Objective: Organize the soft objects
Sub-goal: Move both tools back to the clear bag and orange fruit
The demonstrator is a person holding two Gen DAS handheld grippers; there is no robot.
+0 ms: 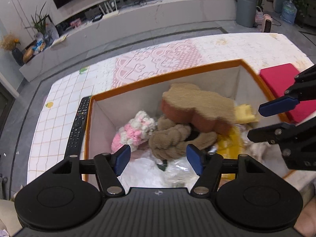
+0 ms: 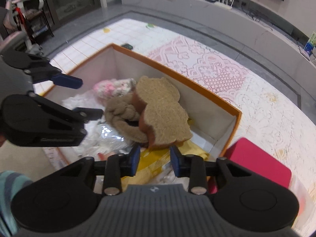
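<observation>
An orange-rimmed fabric box (image 1: 167,73) (image 2: 197,86) stands on the patterned table. On top of the pile inside lies a tan and brown bear-shaped plush (image 1: 197,106) (image 2: 164,108), tilted. It rests against a tan knotted cushion (image 1: 169,138) (image 2: 122,114). A pink and white knitted piece (image 1: 134,132) (image 2: 112,86), a yellow item (image 1: 244,114) (image 2: 152,158) and white plastic wrap (image 1: 144,167) lie beside and under them. My left gripper (image 1: 159,159) (image 2: 83,96) hovers over the box's near side, open and empty. My right gripper (image 2: 155,161) (image 1: 264,120) is open just short of the plush's lower edge, touching nothing.
A black remote control (image 1: 78,126) lies along the box's left outer wall. A red flat cushion (image 1: 280,86) (image 2: 256,162) sits outside the box's right end. Beyond the table are a grey floor, a low white TV bench, plants and a grey bin (image 1: 245,9). A striped sleeve (image 2: 9,187) shows at lower left.
</observation>
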